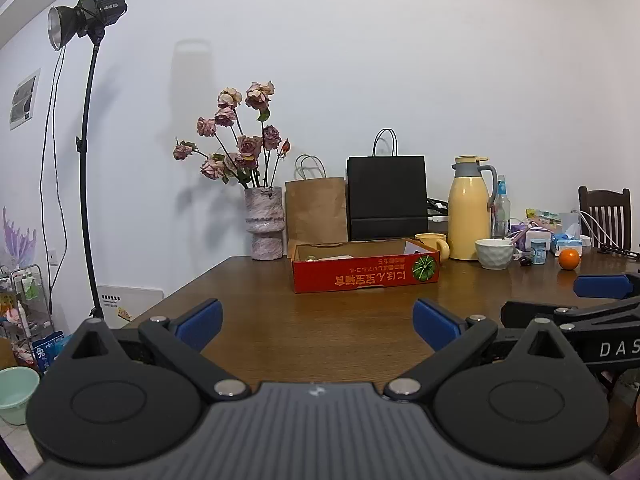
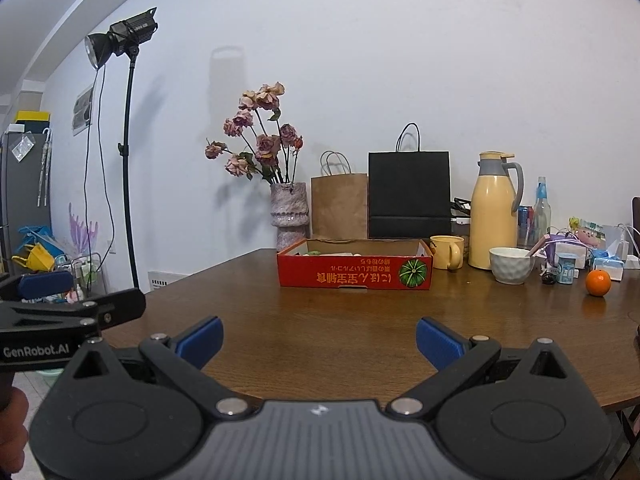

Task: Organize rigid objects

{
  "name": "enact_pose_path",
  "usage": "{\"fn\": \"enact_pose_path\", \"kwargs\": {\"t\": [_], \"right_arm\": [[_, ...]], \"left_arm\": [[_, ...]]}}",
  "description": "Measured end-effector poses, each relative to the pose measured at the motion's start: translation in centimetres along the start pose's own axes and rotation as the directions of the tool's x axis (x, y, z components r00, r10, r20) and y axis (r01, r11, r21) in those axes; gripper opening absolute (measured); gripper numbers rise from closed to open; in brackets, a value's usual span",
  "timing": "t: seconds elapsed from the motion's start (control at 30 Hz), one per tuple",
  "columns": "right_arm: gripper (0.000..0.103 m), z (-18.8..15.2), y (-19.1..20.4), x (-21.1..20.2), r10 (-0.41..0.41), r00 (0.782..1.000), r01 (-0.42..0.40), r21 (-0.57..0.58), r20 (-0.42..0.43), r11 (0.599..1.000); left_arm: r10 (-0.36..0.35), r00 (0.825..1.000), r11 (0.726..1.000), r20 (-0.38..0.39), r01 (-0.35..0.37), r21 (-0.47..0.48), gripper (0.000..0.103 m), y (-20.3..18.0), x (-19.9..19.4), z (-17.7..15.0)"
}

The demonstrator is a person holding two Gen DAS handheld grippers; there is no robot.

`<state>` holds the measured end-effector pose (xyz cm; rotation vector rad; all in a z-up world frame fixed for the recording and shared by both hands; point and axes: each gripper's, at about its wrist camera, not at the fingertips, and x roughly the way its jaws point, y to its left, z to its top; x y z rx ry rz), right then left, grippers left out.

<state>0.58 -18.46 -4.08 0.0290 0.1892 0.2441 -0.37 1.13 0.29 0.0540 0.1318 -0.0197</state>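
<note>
Left claw (image 1: 318, 322) and right claw (image 2: 319, 338) both spread wide, holding nothing, above the brown wooden counter (image 2: 320, 312). Shallow red cardboard box (image 2: 355, 266) sits ahead toward the wall; yellow ceramic mug (image 2: 447, 252), white dimpled bowl (image 2: 511, 266) and small orange (image 2: 598, 282) stand right of the box.

Bare brown wooden counter (image 2: 320, 320) straight ahead of the right hand-held gripper (image 2: 319, 340), free up to the shallow red cardboard box (image 2: 354, 274). Beyond the box, blocked by a brown paper bag (image 2: 339, 206) and a black paper bag (image 2: 409, 194). Ahead right, crowded: yellow mug (image 2: 447, 252), tall yellow thermos jug (image 2: 494, 216), white bowl (image 2: 511, 266), orange fruit (image 2: 598, 283). Left hand-held gripper (image 1: 318, 326) close alongside.
</note>
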Motion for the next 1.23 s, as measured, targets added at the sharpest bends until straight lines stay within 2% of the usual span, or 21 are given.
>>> {"fn": "enact_pose_path", "kwargs": {"t": [1.23], "right_arm": [[0.103, -0.51, 0.11, 0.44, -0.003, 1.000, 0.003, 0.015, -0.013, 1.000]], "left_arm": [[-0.022, 1.000, 1.000, -0.015, 0.022, 0.000, 0.103, 0.07, 0.19, -0.26]]}}
